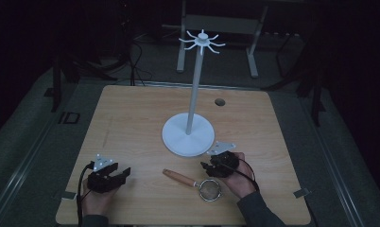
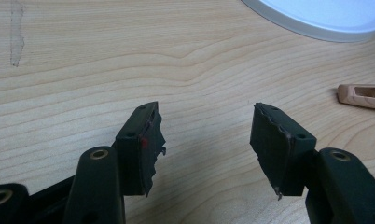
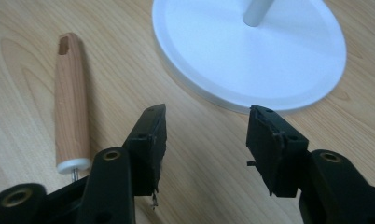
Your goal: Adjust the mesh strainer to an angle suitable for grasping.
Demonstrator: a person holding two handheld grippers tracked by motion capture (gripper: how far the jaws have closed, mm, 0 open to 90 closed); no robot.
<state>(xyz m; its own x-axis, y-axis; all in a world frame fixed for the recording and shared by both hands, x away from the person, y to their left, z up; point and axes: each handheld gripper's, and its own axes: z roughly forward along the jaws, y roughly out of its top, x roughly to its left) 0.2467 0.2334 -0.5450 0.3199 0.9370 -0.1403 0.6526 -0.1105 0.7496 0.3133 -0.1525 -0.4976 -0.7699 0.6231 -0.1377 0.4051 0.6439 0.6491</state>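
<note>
A white stand point(image 1: 194, 101) with a round base point(image 1: 188, 135) and a ring of hooks point(image 1: 202, 41) at its top stands upright mid-table. A small strainer point(image 1: 210, 190) with a wooden handle point(image 1: 178, 178) lies flat in front of it. My right gripper point(image 1: 206, 168) hovers just above the strainer's mesh end, open, with nothing between its jaws. In the right gripper view the open gripper point(image 3: 206, 126) looks at bare wood, the handle point(image 3: 71, 102) to its left and the base point(image 3: 251, 60) ahead. My left gripper point(image 1: 124, 172) rests open near the front left, empty in its own view point(image 2: 206, 126).
The wooden table point(image 1: 131, 118) has a small round hole point(image 1: 220, 101) at the back right. The handle's end point(image 2: 363, 95) and the base's rim point(image 2: 325, 28) show in the left gripper view. A metal frame point(image 1: 216, 23) stands on the dark floor behind the table.
</note>
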